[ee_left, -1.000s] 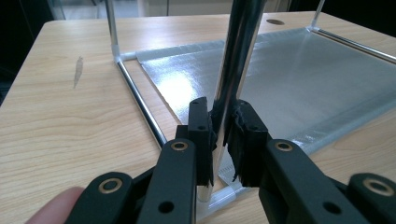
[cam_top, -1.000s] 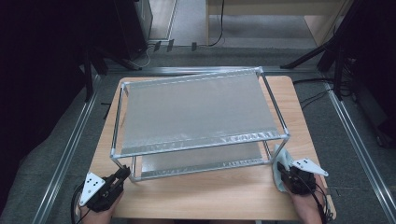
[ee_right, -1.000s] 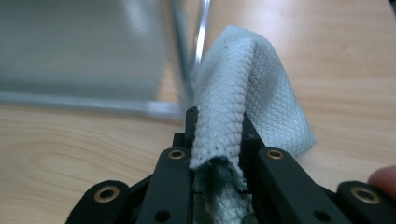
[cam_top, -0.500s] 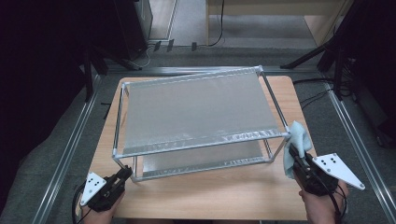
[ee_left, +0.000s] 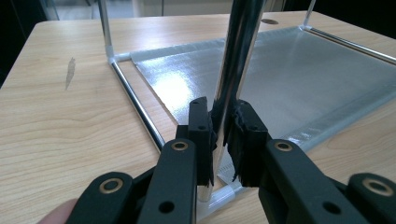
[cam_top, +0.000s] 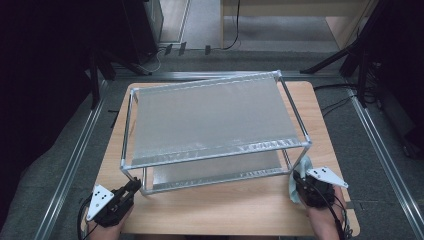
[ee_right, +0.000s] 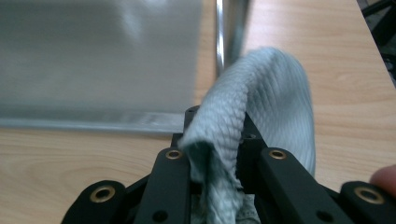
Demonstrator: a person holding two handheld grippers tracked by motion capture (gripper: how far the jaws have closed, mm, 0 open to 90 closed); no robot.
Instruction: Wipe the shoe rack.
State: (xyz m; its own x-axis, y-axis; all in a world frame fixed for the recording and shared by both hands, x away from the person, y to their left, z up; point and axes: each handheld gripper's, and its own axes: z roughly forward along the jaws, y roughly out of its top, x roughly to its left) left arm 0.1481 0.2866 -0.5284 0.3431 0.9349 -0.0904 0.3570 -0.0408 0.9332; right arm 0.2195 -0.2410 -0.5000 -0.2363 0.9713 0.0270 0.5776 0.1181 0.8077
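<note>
A two-tier metal rack point(cam_top: 215, 117) with silvery shelves stands on the wooden table point(cam_top: 225, 210). My left gripper point(cam_top: 131, 188) is at the rack's near left corner, shut on the chrome corner post point(ee_left: 233, 60); in the left gripper view its pads pinch the post point(ee_left: 219, 135) just above the lower shelf point(ee_left: 299, 79). My right gripper point(cam_top: 299, 179) is at the near right corner, shut on a light blue-grey cloth point(ee_right: 261, 107) that folds over its jaws point(ee_right: 215, 140). The cloth point(cam_top: 305, 165) lies against the rack's right front post point(ee_right: 229, 32).
Metal rails point(cam_top: 75, 160) run along both sides of the table on the grey floor. Black stands and cables point(cam_top: 350, 60) sit beyond the far edge. Bare tabletop point(ee_left: 70, 107) lies left of the rack and along the near edge.
My right gripper with the cloth rose and swung out to the right, then came back in beside the rack's near right post. The left gripper and the rack have stayed put.
</note>
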